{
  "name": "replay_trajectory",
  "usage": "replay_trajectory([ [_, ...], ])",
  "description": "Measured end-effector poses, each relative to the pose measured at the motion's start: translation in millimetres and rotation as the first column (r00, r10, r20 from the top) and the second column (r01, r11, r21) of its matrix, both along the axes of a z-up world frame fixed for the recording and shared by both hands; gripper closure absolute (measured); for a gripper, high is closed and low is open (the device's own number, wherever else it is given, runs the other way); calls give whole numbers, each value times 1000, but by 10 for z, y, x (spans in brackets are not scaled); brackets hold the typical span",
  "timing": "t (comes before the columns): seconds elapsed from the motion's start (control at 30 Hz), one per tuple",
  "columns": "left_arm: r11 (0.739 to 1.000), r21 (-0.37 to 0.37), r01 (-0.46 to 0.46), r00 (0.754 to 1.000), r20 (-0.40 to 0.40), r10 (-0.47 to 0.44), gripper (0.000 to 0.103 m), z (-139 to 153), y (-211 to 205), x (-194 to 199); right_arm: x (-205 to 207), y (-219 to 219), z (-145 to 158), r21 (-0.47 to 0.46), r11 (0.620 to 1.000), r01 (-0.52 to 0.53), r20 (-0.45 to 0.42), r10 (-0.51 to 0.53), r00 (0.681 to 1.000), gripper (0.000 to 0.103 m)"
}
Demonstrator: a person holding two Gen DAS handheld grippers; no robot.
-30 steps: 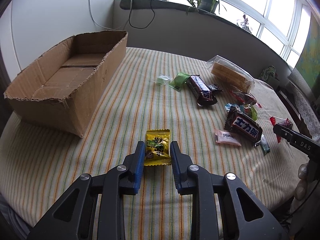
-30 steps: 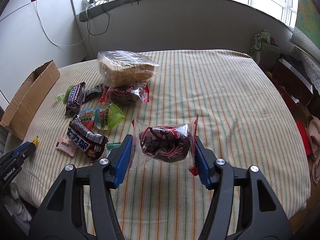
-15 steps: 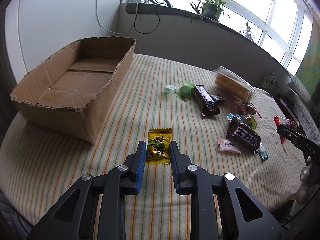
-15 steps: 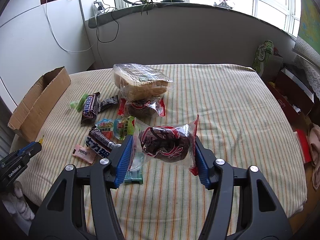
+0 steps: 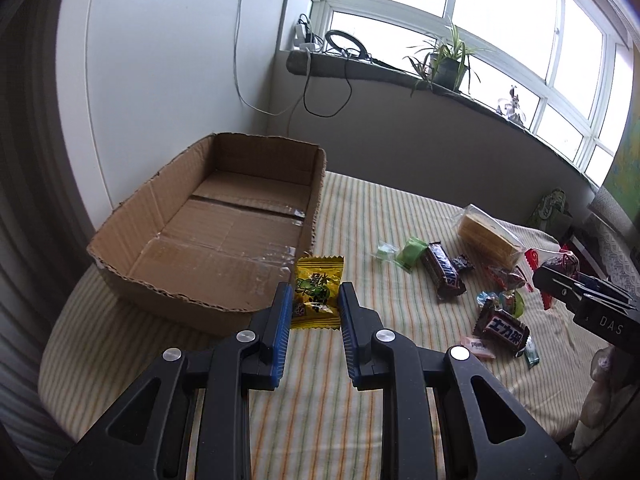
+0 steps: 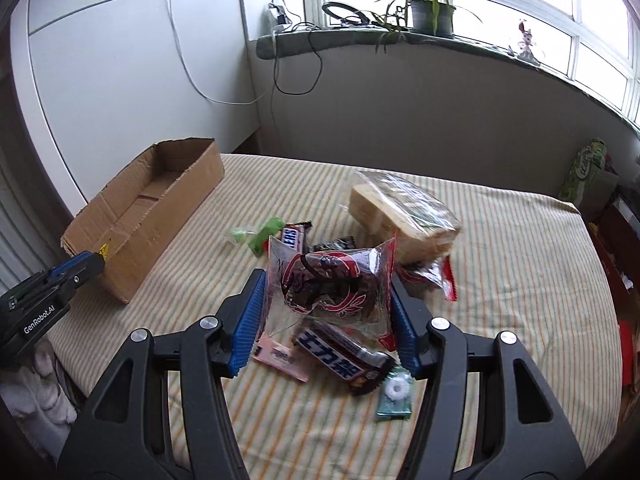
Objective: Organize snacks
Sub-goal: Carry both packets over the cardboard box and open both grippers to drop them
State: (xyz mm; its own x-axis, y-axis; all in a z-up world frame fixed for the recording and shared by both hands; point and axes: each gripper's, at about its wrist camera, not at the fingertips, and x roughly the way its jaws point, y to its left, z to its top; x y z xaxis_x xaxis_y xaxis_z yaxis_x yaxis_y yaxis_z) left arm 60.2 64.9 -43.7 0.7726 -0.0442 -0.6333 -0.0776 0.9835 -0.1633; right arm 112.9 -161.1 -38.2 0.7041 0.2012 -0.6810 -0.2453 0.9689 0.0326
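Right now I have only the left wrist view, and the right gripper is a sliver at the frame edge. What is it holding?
Observer: The right gripper is shut on a clear, red-printed plastic packet with a dark pastry inside.
Operator: Over what?
Observer: Seemingly over a brown chocolate bar with white lettering and a pink sachet on the striped cloth.
Operator: And my left gripper from there?
Observer: The left gripper, a yellow sweet packet showing at its tip, is beside the brown cardboard box, at its near corner.

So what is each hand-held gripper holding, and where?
Left hand-held gripper: yellow candy packet, by its side edges. Right hand-held gripper: clear pastry bag, by its sides.
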Motion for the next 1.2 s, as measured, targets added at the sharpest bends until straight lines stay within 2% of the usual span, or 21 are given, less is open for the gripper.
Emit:
replay_trajectory([
  [0.37,996,17,-93,996,12,93,81,-19,511,105,459,985,44,15,984,-175,-7,175,985,43],
  [0.7,992,-18,-126,992,4,126,81,-86,795,227,718,1763,-7,-10,958,-288,-23,288,957,43],
  [0.87,993,-24,-117,993,0,117,81,-106,833,243,815,1941,-81,-4,950,-313,-42,312,949,41],
  [0.93,993,-34,-117,993,0,117,80,-108,856,242,821,1987,-91,-13,947,-321,-38,320,947,37],
  [0.97,992,-38,-119,993,1,119,79,-103,863,232,826,2003,-95,-16,946,-324,-36,323,946,35],
  [1.03,992,-41,-122,992,4,122,67,-99,881,224,830,2021,-94,-16,945,-325,-33,325,945,32],
  [1.2,991,-41,-126,992,10,127,65,-69,886,194,828,1907,-35,16,951,-310,-31,310,950,32],
])
